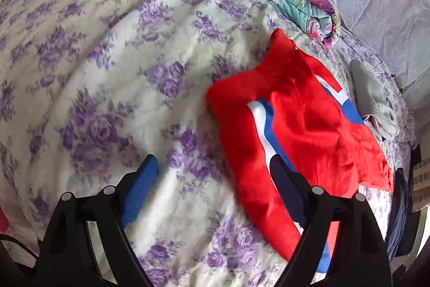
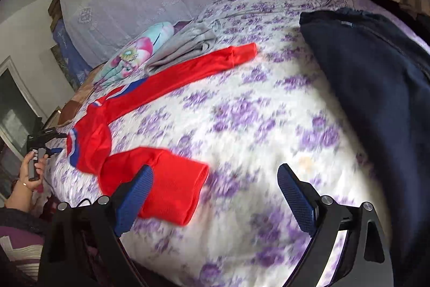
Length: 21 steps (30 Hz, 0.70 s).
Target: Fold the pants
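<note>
Fingers of both the left gripper (image 1: pixel 215 184) and right gripper (image 2: pixel 215 195) are spread wide, grasping nothing. Red pants (image 1: pixel 295 131) lie crumpled on the floral bedspread (image 1: pixel 107 71). Only the right view shows both legs and the person's left hand (image 2: pixel 32 171).

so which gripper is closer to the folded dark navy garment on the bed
Right. The right gripper hovers open over the floral sheet just beside the folded dark navy garment. The left gripper is open at the red pants, across the bed from it.
</note>
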Available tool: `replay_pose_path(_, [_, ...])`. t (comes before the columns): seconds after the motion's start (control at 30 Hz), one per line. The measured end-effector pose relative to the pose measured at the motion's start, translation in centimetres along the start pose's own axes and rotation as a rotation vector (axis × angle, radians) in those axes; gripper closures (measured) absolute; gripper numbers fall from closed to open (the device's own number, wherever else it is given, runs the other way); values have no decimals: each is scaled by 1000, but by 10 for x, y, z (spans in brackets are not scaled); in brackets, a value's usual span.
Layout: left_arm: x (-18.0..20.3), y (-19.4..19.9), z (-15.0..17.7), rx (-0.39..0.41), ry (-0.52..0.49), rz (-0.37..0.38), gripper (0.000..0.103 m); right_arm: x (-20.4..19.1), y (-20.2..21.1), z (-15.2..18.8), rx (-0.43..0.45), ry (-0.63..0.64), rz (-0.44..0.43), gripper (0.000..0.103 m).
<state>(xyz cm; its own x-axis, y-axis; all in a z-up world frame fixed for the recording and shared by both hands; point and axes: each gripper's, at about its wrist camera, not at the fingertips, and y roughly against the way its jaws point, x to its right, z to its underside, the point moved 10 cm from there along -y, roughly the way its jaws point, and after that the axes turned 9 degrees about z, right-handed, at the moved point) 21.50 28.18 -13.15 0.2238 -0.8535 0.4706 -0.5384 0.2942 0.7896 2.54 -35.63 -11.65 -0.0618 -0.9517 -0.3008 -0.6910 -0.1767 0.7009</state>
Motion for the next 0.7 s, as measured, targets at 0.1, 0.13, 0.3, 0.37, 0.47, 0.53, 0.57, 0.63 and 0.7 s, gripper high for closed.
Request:
replay_pose_path(0.1, [18,-19,8,11,-16,24,26,-11,1,19,-24,-10,-59,9])
replay_pose_path(0.13, [28,-28,10,12,-34,29,34,-13,-1,23,-30,-17,-71,9])
replay_pose_path(0.3, [70,-53,12,18,-99,42,65,-35,-22,25,-62,-40,-154,8])
replay_pose_path(0.37, [78,-54,14,21,-108,63,70,-37,-33,23,-91,-76,-175,8])
replay_pose_path(0.47, [72,-49,16,26,-75,85,87,-49,-32,20,-123,-132,-295,11])
replay_pose_path(0.53, [65,-43,16,29,-51,115,92,-56,-33,24,-146,-140,-349,28])
replay_pose_path(0.57, [61,-40,17,34,-48,119,92,-58,-37,29,-180,-162,-387,59])
replay_pose_path(0.63, [55,-34,17,46,-41,124,92,-58,-47,37,-239,-258,-483,103])
replay_pose_path(0.7, [52,-31,16,51,-28,134,92,-52,-45,36,-209,-293,-484,103])
